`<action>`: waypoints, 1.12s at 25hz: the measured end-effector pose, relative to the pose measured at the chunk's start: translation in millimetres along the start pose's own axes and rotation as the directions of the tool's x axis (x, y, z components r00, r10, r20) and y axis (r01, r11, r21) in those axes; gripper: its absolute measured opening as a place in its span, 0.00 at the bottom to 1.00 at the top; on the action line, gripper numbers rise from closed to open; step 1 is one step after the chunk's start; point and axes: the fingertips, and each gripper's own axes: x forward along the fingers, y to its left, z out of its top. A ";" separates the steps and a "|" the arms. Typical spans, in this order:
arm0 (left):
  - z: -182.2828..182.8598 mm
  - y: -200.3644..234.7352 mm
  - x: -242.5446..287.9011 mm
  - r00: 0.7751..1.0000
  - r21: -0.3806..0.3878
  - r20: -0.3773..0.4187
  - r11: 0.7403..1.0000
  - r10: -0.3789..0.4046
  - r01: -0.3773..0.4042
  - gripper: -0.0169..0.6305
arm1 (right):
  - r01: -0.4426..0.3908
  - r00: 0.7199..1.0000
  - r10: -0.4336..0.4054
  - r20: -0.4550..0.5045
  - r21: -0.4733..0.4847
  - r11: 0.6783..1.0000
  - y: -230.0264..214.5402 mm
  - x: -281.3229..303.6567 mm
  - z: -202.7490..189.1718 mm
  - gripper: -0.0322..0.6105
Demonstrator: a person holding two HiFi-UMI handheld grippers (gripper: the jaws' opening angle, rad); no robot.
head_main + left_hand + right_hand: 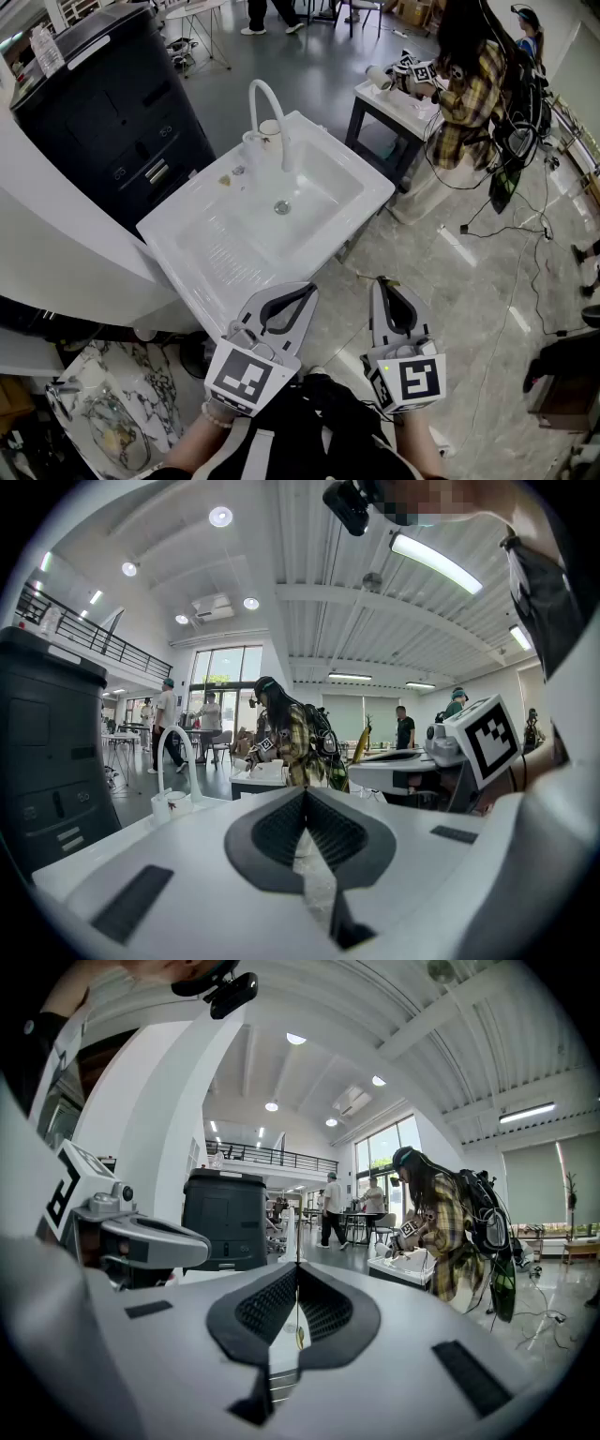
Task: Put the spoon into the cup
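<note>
A white cup [270,130] stands on the back ledge of the white sink [211,208], right beside the curved white faucet [267,103]. A small yellowish item [225,180], too small to tell as the spoon, lies on the ledge left of the basin. My left gripper [310,290] hangs just off the sink's near corner, jaws shut and empty. My right gripper [382,281] is over the floor to its right, also shut and empty. In the left gripper view the cup [174,805] and faucet [182,761] show far ahead on the left.
A black cabinet [112,84] stands left of the sink. A person in a plaid shirt [466,94] works at a small white table [394,105] at the back right. Cables [525,234] trail over the floor. A marble-topped table [94,412] is at the lower left.
</note>
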 end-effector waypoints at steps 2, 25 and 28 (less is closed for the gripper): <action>0.4 -1.2 0.8 1.000 0.003 0.004 1.000 0.000 0.000 0.02 | 0.000 1.000 0.000 0.002 0.007 1.000 -0.6 0.5 -0.1 0.06; 0.5 -25.1 5.2 1.000 0.024 0.004 0.999 0.031 -0.031 0.02 | -0.024 0.999 0.024 0.024 0.014 1.000 -12.8 -16.0 -0.5 0.06; 3.3 -38.2 7.9 0.999 0.013 0.004 0.999 0.032 -0.032 0.02 | -0.032 0.999 0.031 0.030 0.016 0.999 -19.6 -23.5 -0.7 0.06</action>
